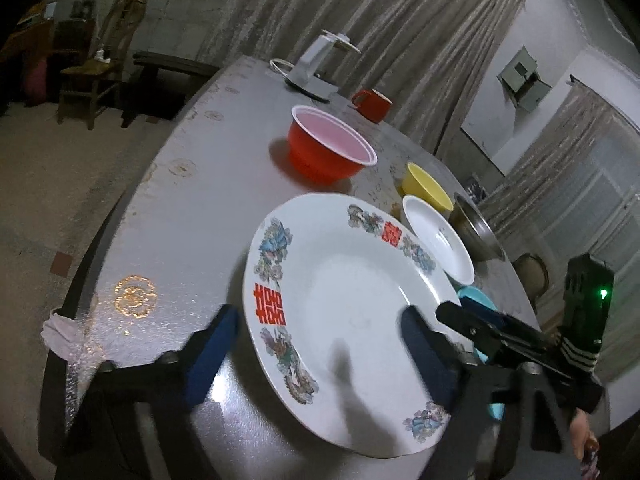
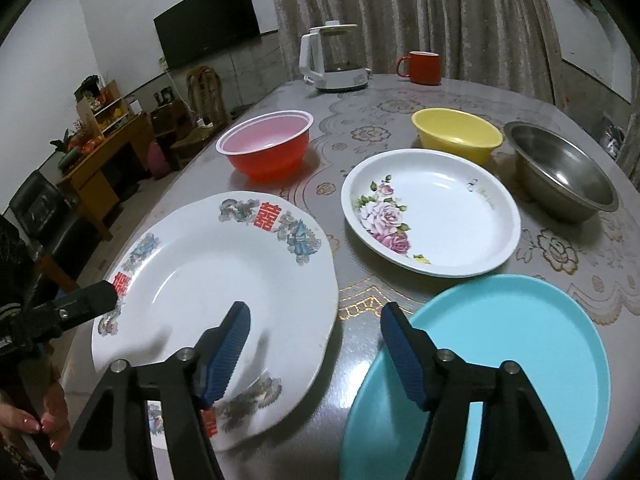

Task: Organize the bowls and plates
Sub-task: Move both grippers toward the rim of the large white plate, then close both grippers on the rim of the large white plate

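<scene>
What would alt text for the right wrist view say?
The open right gripper hovers between a large white dragon-pattern plate and a turquoise plate. Behind them sit a rose-pattern plate and red, yellow and steel bowls.

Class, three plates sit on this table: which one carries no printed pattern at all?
The turquoise plate, nearest the right gripper; the large plate shows red characters, the other plate pink roses.

Blue plate (image 2: 500,360) runs off the bottom edge of the right wrist view, its near rim behind the gripper fingers (image 2: 404,356). From the left wrist, only slivers of it (image 1: 476,300) show past the big white plate (image 1: 344,320). Steel bowl (image 1: 478,236) half hidden there.
</scene>
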`<action>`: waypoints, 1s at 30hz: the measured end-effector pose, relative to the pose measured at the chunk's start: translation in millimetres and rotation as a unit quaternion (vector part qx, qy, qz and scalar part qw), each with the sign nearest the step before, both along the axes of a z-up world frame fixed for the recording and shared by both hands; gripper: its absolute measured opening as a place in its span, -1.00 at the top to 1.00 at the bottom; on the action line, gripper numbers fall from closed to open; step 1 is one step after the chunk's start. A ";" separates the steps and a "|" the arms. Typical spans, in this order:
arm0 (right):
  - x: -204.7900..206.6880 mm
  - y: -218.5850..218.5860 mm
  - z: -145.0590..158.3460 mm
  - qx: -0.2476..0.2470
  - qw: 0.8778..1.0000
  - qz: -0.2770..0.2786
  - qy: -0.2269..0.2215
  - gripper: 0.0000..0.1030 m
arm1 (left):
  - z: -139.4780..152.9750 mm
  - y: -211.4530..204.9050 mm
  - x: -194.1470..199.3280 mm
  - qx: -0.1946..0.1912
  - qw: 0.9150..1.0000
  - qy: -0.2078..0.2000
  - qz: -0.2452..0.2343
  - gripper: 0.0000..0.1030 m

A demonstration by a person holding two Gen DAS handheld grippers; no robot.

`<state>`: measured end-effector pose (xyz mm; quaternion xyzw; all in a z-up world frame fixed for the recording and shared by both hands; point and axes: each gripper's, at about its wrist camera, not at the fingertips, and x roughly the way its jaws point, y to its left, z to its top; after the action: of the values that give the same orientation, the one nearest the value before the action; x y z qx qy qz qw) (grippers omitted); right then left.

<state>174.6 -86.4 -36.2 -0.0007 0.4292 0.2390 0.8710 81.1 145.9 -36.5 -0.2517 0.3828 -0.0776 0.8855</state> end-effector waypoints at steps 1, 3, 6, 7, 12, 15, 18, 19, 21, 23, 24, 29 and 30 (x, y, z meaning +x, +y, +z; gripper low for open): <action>1.2 1.4 -1.1 -0.001 1.000 0.003 0.002 -0.20 | -1.3 -0.5 0.5 -0.003 1.000 0.001 -0.004 -0.36; 2.8 3.9 -2.9 -0.002 1.000 0.008 0.001 -0.17 | -4.3 -2.5 1.8 -0.006 1.000 0.004 -0.008 -0.31; 5.7 6.5 -6.7 -0.003 1.000 0.013 0.005 -0.07 | -7.2 -5.0 2.3 -0.008 1.000 0.002 -0.015 -0.17; 6.5 6.7 -7.5 -0.002 1.000 0.014 0.007 -0.05 | -7.6 -5.8 3.0 -0.006 1.000 0.004 -0.016 -0.17; 9.7 7.0 -11.9 0.000 1.000 0.016 0.012 -0.01 | -10.5 -7.5 5.0 -0.007 1.000 0.003 -0.022 -0.16; 11.3 7.8 -15.0 0.000 1.000 0.018 0.016 0.04 | -12.1 -9.2 5.7 -0.006 1.000 0.000 -0.025 -0.15; 12.4 8.8 -18.1 0.001 1.000 0.020 0.020 0.07 | -12.4 -11.2 6.5 0.001 1.000 -0.003 -0.027 -0.15; 12.5 9.4 -18.9 0.003 1.000 0.023 0.021 0.09 | -12.4 -11.6 6.3 0.003 1.000 -0.004 -0.027 -0.15; 12.4 10.6 -18.5 0.004 1.000 0.025 0.018 0.11 | -12.8 -12.0 5.6 0.006 1.000 -0.006 -0.027 -0.14; 12.3 12.3 -18.5 0.003 0.999 0.029 0.016 0.15 | -12.9 -13.5 5.4 0.009 1.000 -0.009 -0.026 -0.14; 12.4 12.9 -18.6 0.003 0.999 0.031 0.015 0.16 | -12.8 -14.3 5.0 0.011 1.000 -0.010 -0.026 -0.14; 11.5 17.9 -19.2 0.007 0.999 0.044 0.012 0.27 | -12.8 -15.6 4.8 0.016 0.999 -0.013 -0.027 -0.14; 11.0 18.3 -19.2 0.006 0.999 0.043 0.010 0.27 | -12.8 -15.6 4.8 0.015 0.999 -0.013 -0.027 -0.14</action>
<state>185.6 -68.1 -55.4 -0.0118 0.4362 0.2792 0.8553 85.9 130.3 -49.3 -0.2268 0.3787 -0.0992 0.8918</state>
